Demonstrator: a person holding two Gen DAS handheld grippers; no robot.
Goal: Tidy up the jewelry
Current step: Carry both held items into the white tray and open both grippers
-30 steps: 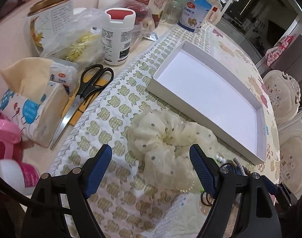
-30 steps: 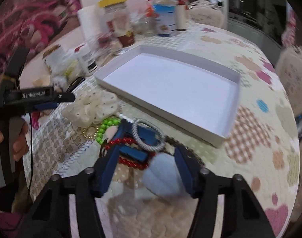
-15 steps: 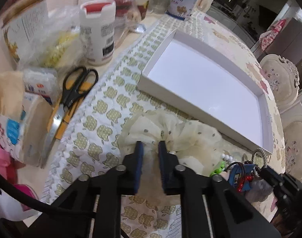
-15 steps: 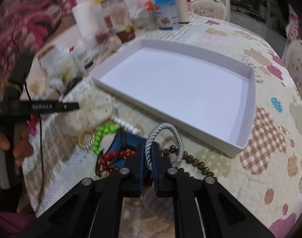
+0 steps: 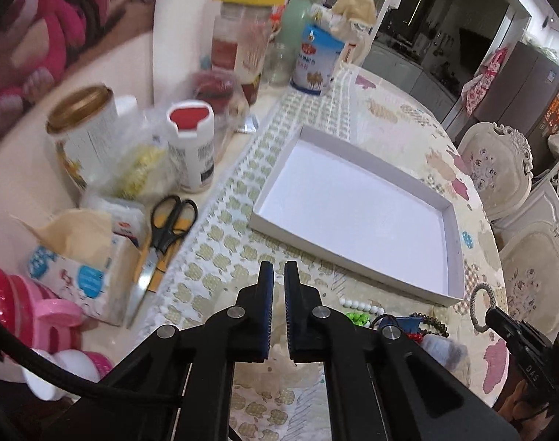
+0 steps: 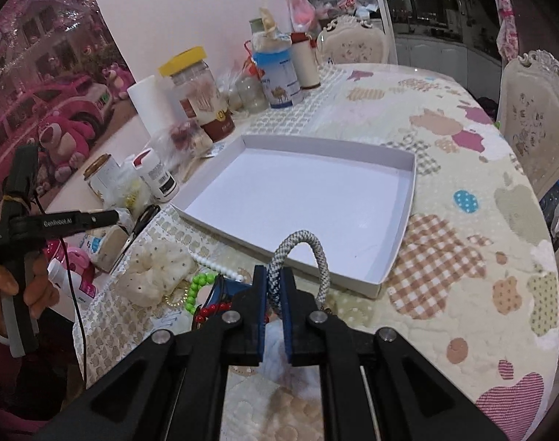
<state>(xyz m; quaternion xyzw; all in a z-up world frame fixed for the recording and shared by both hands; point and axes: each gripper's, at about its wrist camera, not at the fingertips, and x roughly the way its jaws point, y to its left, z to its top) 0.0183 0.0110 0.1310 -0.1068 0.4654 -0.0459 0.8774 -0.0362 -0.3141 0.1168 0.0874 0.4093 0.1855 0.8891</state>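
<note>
the right gripper (image 6: 273, 290) has its jaws pinched tight on a grey and white woven rope bracelet (image 6: 300, 257). the loop stands up above the jaws, just in front of the near edge of the shallow white cardboard tray (image 6: 409, 187). i think it is held up like that so it can go over the low wall and into the tray, which has nothing in it.

the left gripper (image 5: 275, 286) has its jaws nearly together. something cream shows low between them, and it may be the cream dotted fabric scrunchie (image 6: 158, 270). in the right view the scrunchie lies on the worktop (image 6: 481, 257) at the near left, so i cannot tell if it is really held.

the other jewelry sits in a small pile near the tray: a green bead bracelet (image 6: 194, 288), a white bead string (image 6: 215, 266) and red beads (image 6: 211, 310). the black arms hide part of the pile. the jars on the far left are blurry.
</note>
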